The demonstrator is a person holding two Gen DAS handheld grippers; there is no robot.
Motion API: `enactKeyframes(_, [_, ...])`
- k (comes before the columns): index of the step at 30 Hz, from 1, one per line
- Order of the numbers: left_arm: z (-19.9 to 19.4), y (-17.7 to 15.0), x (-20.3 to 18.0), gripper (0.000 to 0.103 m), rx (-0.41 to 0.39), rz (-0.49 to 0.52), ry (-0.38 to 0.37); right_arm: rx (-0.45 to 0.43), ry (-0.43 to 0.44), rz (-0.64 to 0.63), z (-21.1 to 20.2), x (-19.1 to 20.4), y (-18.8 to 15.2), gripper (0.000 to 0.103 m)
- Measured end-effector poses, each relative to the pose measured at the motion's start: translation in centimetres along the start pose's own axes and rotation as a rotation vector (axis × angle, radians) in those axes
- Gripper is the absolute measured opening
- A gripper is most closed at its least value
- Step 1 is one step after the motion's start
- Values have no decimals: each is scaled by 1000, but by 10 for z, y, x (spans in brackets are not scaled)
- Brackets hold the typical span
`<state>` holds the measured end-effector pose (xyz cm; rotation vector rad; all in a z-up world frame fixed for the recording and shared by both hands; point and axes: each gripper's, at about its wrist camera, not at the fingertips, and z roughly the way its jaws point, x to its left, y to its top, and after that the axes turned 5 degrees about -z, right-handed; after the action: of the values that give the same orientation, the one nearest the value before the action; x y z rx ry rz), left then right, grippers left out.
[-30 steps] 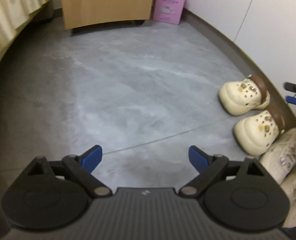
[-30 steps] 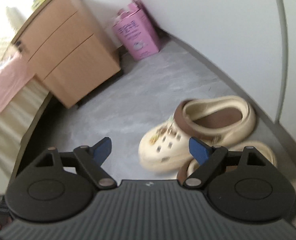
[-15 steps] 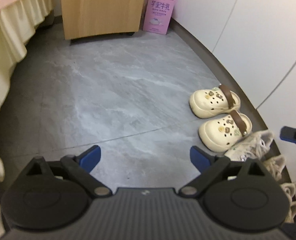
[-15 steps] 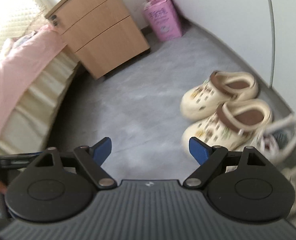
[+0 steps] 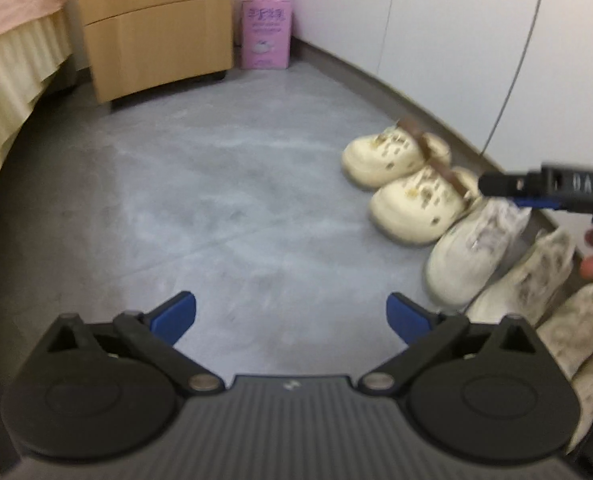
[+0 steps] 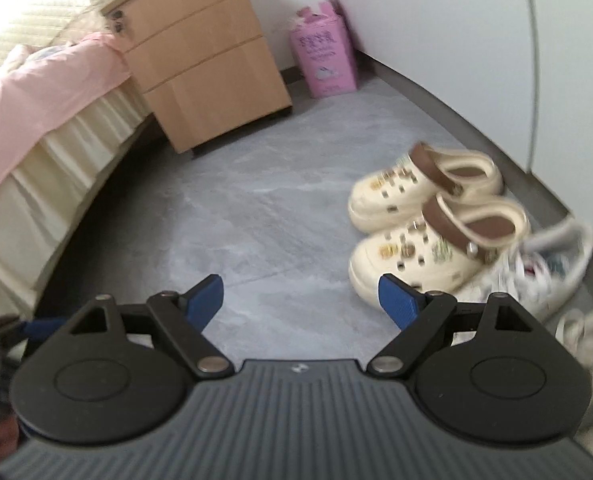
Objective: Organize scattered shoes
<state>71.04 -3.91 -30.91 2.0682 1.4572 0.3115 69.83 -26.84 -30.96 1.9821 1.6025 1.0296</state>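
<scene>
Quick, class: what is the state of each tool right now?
Left tool: open, holding nothing, over bare floor.
Right tool: open, holding nothing, beside the cream clogs.
</scene>
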Motion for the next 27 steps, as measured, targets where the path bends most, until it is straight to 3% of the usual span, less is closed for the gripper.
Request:
enactKeyframes(5, [-1,-39,18,102,103,-70,-33,7,-19,-10,-15,14,-20,87])
enactKeyframes(7, [-2,-42,24,102,108,-100,-22,21,-24,-28,-22,19,-27,87])
enactKeyframes(9, [-6,-37,30,102,71,-162,-8,34,-28,-43,-30,24,-34,87])
enactKeyframes(17, [-36,-37,16,102,-15,-130,9,0,-20,-63,-86,33,-49,87])
enactKeyframes(27, [-101,-117,-1,102,-20,-219,23,-35,31,-26,-186,28,-81,87])
